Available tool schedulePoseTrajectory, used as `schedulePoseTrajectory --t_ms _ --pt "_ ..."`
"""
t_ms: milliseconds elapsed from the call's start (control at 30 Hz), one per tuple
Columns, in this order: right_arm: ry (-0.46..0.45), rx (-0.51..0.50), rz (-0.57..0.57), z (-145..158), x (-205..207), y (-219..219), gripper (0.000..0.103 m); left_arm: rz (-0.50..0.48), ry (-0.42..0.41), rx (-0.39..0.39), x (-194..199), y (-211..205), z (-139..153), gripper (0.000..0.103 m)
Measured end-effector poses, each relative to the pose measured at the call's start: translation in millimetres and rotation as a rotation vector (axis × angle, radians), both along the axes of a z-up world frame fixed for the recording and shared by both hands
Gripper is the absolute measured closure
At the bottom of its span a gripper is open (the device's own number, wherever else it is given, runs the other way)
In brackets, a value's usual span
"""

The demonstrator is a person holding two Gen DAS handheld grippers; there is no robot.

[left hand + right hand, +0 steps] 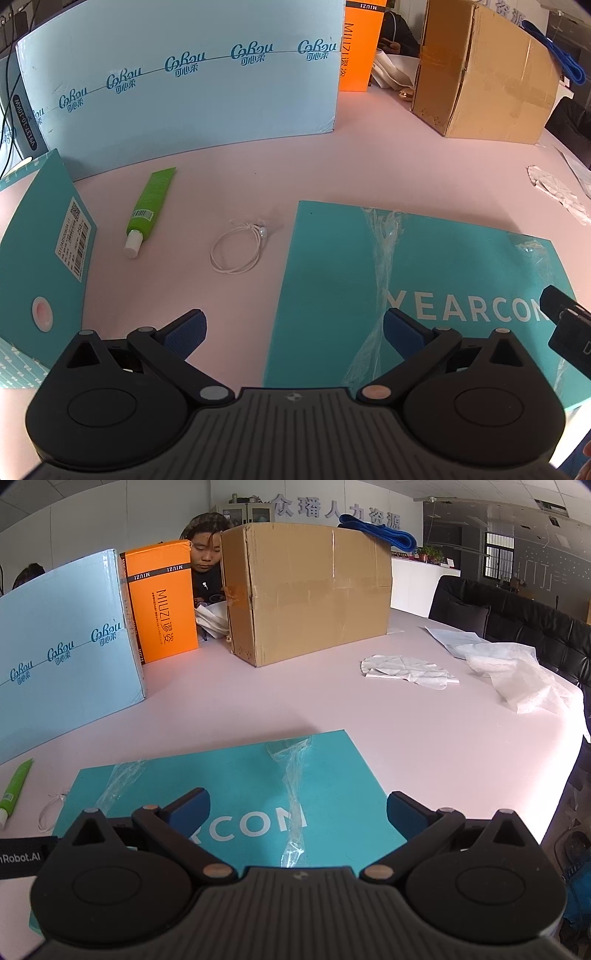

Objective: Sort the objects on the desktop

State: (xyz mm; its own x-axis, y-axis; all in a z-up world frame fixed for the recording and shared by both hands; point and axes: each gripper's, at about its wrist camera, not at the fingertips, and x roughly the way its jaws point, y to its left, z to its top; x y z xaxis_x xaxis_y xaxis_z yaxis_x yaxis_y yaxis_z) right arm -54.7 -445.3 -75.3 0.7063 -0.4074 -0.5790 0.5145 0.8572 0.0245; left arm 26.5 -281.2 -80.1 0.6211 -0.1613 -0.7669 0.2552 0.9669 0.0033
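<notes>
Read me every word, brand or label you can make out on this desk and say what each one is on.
"CoRou": light blue box, repeated along a line.
"MIUZI": orange box.
"YEARCON": flat teal box.
"nRobot.AI": left tool, cut off.
White label on the teal lid: too small.
Barcode on the green tube: unreadable.
Wall sign: Chinese characters, unclear.

"YEARCON" is printed on the flat teal box. "MIUZI" is written on the orange box. "Robot.AI" is seen on the left gripper.
</notes>
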Motion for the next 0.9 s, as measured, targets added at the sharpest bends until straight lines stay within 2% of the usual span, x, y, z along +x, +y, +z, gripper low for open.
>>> schedulePoseTrajectory --t_ms 133,200,300,367,433,500,567,600,633,667,700,733,900 --pt "0.027 0.004 0.013 -5 2 -2 0.001 -0.038 -0.091 0.045 -8 -14 -2 0.001" --pt "0.048 0.012 0.019 -8 4 -3 0.01 -0.07 -0.131 0.069 -11 -22 -3 0.002" --pt "0.081 0.053 0.024 -14 8 -6 0.028 -0.102 -0.135 0.07 -11 -30 -5 0.007" --pt "0.093 0.072 0.024 -18 9 -7 0.029 -0.109 -0.124 0.067 -8 -34 -8 0.013" --pt "0.098 0.057 0.031 -19 11 -6 0.03 -0.103 -0.113 0.066 -5 -37 -11 0.029" --pt "0.107 0.038 0.041 -20 13 -5 0.035 -0.092 -0.102 0.061 0 -41 -14 0.037" --pt "0.112 0.023 0.044 -21 16 -5 0.04 -0.091 -0.102 0.039 2 -44 -14 0.049" --pt "0.115 0.012 0.046 -21 17 -4 0.046 -0.097 -0.1 0.033 2 -47 -14 0.061" --pt "0.118 -0.003 0.051 -21 18 -4 0.051 -0.105 -0.099 0.031 2 -50 -13 0.079" --pt "0.116 -0.007 0.063 -20 19 -4 0.071 -0.115 -0.101 0.032 2 -53 -13 0.089" --pt "0.12 -0.013 0.076 -20 21 -3 0.098 -0.124 -0.102 0.036 1 -57 -13 0.098" --pt "0.129 -0.022 0.085 -20 22 -2 0.095 -0.124 -0.101 0.034 0 -59 -14 0.099" --pt "0.13 -0.013 0.099 -19 23 -3 0.095 -0.1 -0.08 -0.003 4 -57 -13 0.099"
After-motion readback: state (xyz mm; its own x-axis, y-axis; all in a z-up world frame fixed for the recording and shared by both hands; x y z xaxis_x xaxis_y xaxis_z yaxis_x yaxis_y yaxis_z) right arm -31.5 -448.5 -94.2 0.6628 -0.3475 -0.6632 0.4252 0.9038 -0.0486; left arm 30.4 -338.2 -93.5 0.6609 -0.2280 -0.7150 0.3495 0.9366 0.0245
